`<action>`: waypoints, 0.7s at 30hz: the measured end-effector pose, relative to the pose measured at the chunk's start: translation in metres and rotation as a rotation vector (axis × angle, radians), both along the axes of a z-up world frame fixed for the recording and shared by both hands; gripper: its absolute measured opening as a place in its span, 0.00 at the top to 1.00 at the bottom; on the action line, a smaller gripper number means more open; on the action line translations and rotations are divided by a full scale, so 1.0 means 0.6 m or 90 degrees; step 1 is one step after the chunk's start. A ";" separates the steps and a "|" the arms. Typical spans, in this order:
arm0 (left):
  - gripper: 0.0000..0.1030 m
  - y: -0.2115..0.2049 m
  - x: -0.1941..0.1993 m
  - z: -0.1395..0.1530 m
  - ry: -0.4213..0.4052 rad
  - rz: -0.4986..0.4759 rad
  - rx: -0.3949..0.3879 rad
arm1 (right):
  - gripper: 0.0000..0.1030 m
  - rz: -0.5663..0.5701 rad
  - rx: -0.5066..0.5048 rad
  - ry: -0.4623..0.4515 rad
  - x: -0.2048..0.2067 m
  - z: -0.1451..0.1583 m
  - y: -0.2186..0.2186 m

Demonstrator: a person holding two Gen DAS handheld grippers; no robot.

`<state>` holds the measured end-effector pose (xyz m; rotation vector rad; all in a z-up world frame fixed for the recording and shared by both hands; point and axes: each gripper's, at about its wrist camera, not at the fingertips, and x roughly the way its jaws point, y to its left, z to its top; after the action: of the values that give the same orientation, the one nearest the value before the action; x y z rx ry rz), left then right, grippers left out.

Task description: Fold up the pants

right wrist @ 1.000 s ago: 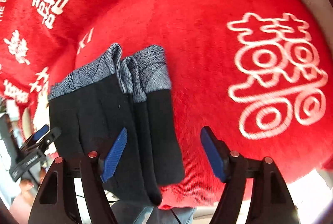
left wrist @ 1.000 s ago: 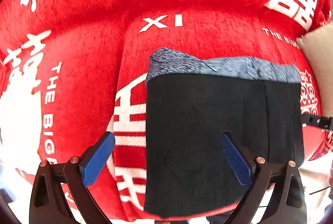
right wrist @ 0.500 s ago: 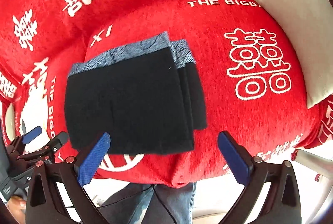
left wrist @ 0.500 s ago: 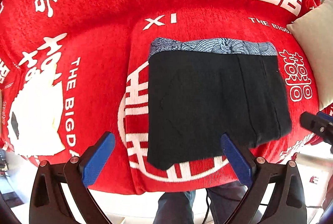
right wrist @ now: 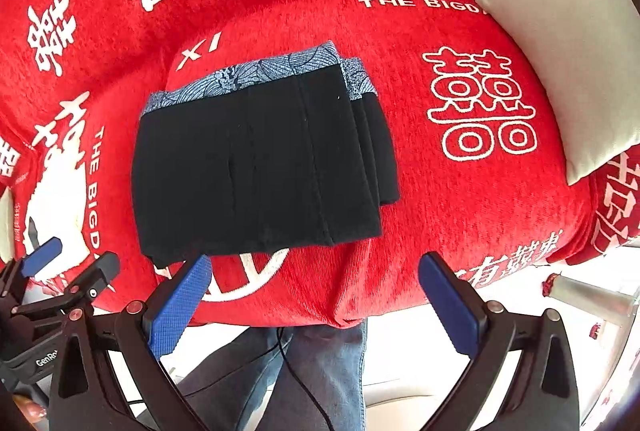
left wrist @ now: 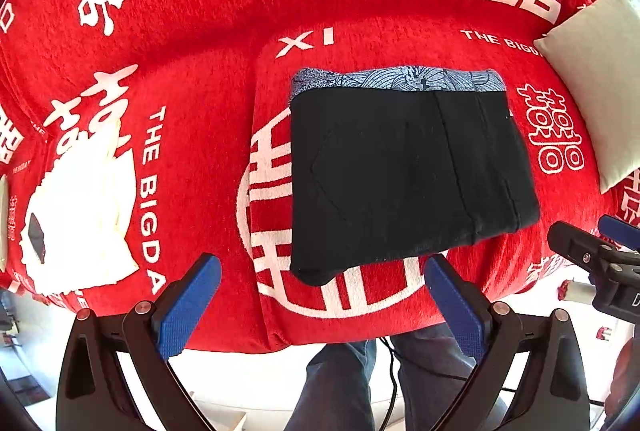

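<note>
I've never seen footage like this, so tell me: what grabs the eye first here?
The bright red blanket with big white characters fills both views. In its middle lies a folded pair of black pants with a blue-grey patterned waistband along the far edge. A pale cushion sits at the right, and blue-padded fingers frame the bottom.
</note>
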<state>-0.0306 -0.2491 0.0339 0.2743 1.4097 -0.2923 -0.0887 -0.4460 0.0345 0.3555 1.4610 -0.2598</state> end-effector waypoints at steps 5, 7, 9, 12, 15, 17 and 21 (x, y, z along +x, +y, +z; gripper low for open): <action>0.01 0.006 -0.007 0.009 0.008 -0.011 -0.004 | 0.00 -0.003 -0.013 0.000 -0.011 0.015 0.014; 0.01 0.008 -0.010 0.013 0.005 -0.018 -0.002 | 0.00 -0.004 -0.015 0.001 -0.012 0.019 0.019; 0.01 0.008 -0.012 0.016 0.005 -0.023 0.001 | 0.00 -0.005 -0.018 0.001 -0.013 0.025 0.023; 0.01 0.008 -0.016 0.018 0.009 -0.027 0.000 | 0.00 -0.004 -0.019 -0.001 -0.012 0.033 0.028; 0.01 0.007 -0.019 0.016 0.011 -0.031 0.006 | 0.00 0.000 -0.021 0.000 -0.009 0.037 0.031; 0.01 0.004 -0.020 0.014 0.017 -0.029 0.010 | 0.00 0.003 -0.023 0.002 -0.008 0.038 0.032; 0.01 -0.004 -0.020 0.012 0.019 -0.027 0.021 | 0.00 0.018 -0.036 0.006 -0.008 0.038 0.031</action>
<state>-0.0427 -0.2516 0.0411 0.3279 1.4407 -0.3100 -0.0933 -0.4276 0.0572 0.2880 1.4639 -0.2802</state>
